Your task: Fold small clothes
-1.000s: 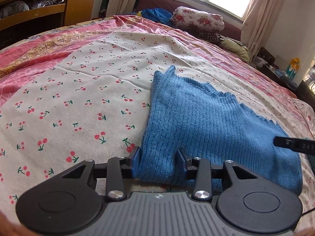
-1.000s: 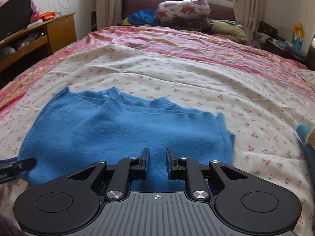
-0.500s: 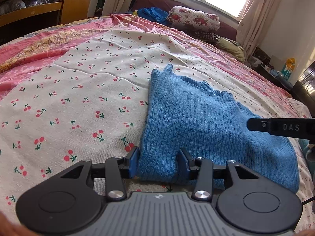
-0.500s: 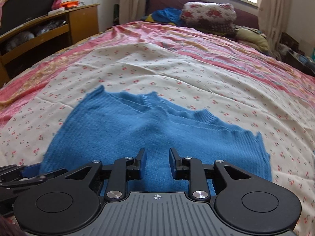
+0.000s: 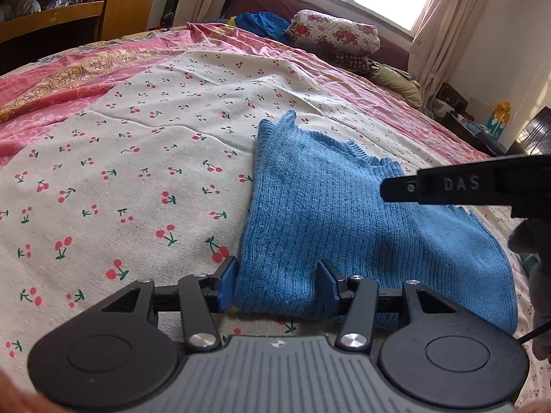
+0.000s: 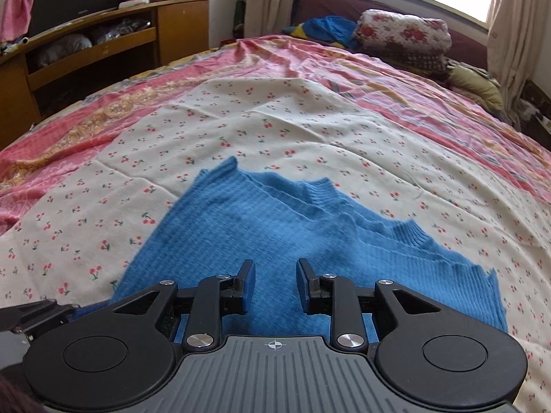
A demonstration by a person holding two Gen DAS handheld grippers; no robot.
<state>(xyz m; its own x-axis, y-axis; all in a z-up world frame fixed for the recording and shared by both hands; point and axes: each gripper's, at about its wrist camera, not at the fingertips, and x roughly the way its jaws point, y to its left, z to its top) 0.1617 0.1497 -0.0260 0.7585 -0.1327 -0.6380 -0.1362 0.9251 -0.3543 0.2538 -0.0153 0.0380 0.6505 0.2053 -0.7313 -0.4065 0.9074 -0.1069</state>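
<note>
A blue knitted sweater (image 5: 344, 213) lies folded flat on the cherry-print bedsheet (image 5: 137, 172). My left gripper (image 5: 277, 272) is at the sweater's near left corner. Its jaws are opening, with that corner lying loose between the fingers. In the right wrist view the sweater (image 6: 275, 227) spreads out ahead, neckline on the far side. My right gripper (image 6: 273, 268) hovers over its near middle, jaws apart with nothing pinched. One black finger of the right gripper (image 5: 447, 186) reaches in from the right above the sweater. The left gripper (image 6: 34, 313) shows at the lower left edge.
A wooden cabinet (image 6: 103, 44) stands left of the bed. A rolled floral quilt (image 6: 403, 31) and a heap of blue cloth (image 6: 327, 27) sit under the window at the far end. Pink patterned bedding (image 5: 51, 86) borders the cherry sheet.
My right gripper has slid leftward across the sweater and now reaches far into the left wrist view. Both grippers' jaws stand wider than before. The left hand has stayed put.
</note>
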